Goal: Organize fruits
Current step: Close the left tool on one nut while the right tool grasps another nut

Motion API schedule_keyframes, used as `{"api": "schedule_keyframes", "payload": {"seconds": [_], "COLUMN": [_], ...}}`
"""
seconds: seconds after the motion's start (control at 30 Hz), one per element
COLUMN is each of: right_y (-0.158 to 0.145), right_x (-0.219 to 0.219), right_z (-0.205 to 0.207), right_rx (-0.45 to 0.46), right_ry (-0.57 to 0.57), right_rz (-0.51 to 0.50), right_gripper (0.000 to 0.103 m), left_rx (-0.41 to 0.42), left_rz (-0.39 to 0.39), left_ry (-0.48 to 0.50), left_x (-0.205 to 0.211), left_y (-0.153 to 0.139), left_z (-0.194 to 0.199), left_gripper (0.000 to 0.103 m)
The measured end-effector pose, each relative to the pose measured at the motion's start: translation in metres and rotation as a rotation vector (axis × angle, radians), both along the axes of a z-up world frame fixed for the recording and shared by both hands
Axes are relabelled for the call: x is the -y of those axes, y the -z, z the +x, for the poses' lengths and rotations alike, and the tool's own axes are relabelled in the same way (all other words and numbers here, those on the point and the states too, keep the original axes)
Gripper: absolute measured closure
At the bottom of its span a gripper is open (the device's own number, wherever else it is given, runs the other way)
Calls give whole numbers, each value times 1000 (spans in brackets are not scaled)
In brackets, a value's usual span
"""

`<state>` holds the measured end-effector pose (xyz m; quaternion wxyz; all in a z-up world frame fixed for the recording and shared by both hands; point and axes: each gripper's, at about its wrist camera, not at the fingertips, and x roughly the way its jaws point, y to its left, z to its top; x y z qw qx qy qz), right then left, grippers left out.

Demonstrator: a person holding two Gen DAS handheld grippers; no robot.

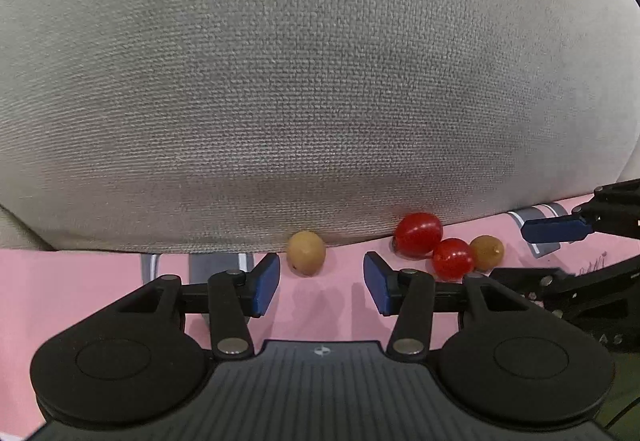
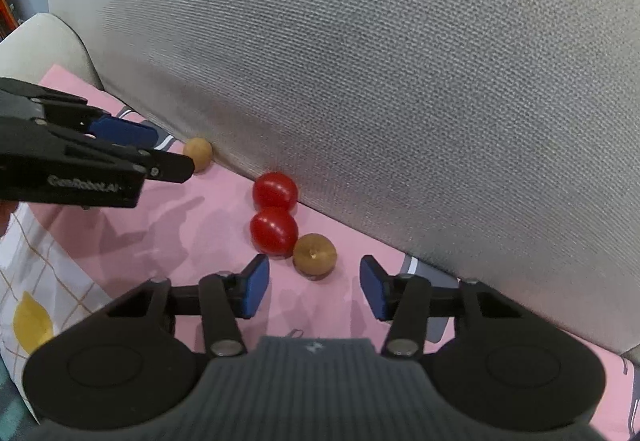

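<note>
Several small fruits lie on a pink cloth (image 1: 320, 305) at the foot of a grey cushion. A tan fruit (image 1: 306, 253) sits alone just ahead of my open, empty left gripper (image 1: 322, 283); it also shows in the right wrist view (image 2: 199, 153). Two red tomatoes (image 1: 418, 235) (image 1: 453, 258) touch a second tan fruit (image 1: 487, 252). In the right wrist view, the tomatoes (image 2: 275, 191) (image 2: 273, 231) and that tan fruit (image 2: 315, 255) lie just ahead of my open, empty right gripper (image 2: 314, 291). The left gripper (image 2: 132, 149) shows at the left there.
The grey sofa back cushion (image 1: 320, 81) fills the view behind the fruits, right against them. A sofa armrest (image 2: 36, 45) stands at the far left. A checked cloth with a yellow lemon print (image 2: 32, 317) lies at the left. The right gripper's fingertip (image 1: 556, 229) enters from the right.
</note>
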<state>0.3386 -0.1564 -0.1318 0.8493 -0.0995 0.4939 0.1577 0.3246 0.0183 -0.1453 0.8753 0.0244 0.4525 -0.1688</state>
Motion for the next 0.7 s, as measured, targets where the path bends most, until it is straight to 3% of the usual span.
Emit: {"api": "schedule_keyframes", "payload": {"seconds": [0.13, 0.27, 0.7], "right_y": [5, 12, 18], "right_x": [4, 4, 3], "right_z": [6, 10, 12], "right_rx": [-16, -24, -42], "right_ry": [5, 10, 21], "right_rz": [0, -4, 24], "right_gripper": [67, 68, 84], "left_rx": [-6, -17, -44], "left_rz": [8, 0, -18], "left_ry": [-2, -10, -44], "left_x": [1, 3, 15], "left_y": [10, 19, 39], "left_z": [8, 14, 20], "left_gripper": [48, 50, 75]}}
